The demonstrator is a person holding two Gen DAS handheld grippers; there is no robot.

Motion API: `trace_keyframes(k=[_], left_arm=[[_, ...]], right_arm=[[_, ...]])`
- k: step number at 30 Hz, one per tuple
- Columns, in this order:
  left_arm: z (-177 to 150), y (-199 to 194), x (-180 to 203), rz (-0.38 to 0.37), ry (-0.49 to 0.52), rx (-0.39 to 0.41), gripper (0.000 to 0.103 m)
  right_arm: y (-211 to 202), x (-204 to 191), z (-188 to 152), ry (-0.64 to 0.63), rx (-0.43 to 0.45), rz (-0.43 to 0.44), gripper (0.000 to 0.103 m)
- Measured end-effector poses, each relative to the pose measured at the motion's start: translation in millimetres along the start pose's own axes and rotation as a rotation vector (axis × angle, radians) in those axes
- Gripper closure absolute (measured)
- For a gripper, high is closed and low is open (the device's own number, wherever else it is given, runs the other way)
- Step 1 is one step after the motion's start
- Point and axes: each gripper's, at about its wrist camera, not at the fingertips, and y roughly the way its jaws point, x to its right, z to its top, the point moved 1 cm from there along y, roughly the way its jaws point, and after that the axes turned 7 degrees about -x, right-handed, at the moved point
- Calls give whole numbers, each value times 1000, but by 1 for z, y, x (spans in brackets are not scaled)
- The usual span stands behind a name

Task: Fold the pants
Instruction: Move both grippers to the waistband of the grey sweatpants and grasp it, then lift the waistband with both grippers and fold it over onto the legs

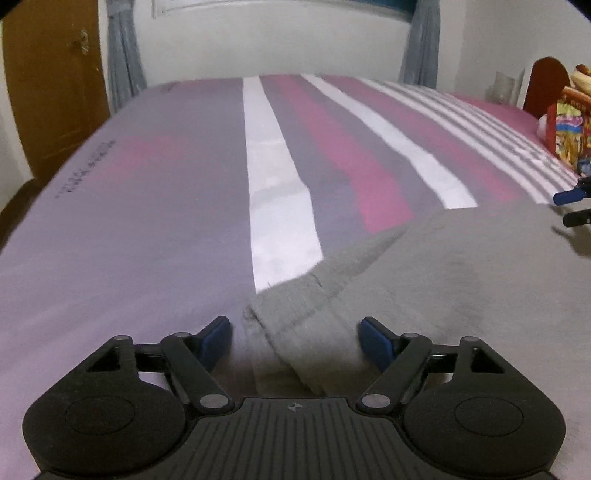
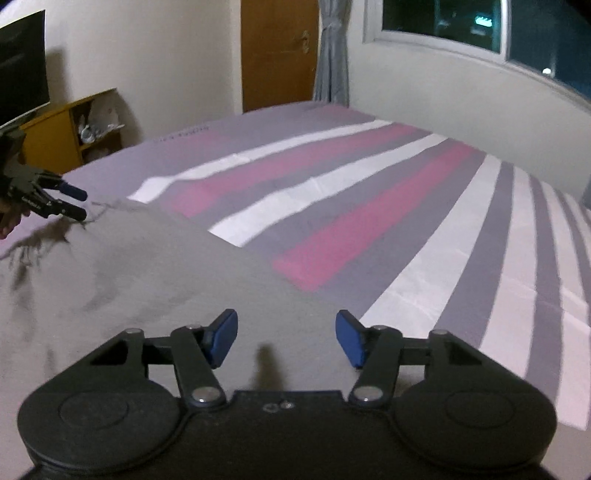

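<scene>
Grey pants lie flat on the striped bed sheet. In the left wrist view my left gripper is open, just above the pants' left corner, where a seam and hem edge show. In the right wrist view my right gripper is open, low over the pants near their far right edge. The left gripper also shows in the right wrist view at the far left, open at the fabric's corner. The right gripper's fingertips show in the left wrist view at the right edge.
The bed sheet has purple, pink and white stripes. A wooden door, curtain and window stand behind the bed. A yellow shelf is at the left. Colourful toys sit at the bed's right.
</scene>
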Motion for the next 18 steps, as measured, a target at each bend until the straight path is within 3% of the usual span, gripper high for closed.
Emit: trace_keyframes(k=[6,8,10,12,13,15,18], left_arm=[[14,34,-10,-50,7,-60,25],[21,37,-5,-37,27,-86,27],[25,38,2,-43,54,-99,49],[28,37,13,-5,93,-108,53],[29,37,20,17,120,-111,54],[28,36,23,23,120,-112,54],[24,33,10,-30,57,-107,50]], right_arm=[[33,22,-3,-57,-125,81,43],[33,23,-1,-87,-147,89,48],[27,27,2,-84,-150,77,63],[26,29,3,-74,-185,72,65],[26,31,4,-63,-205,83,63],[28,27,10,-106,-220,45,48],[31,30,10,-112,-279,76,44]])
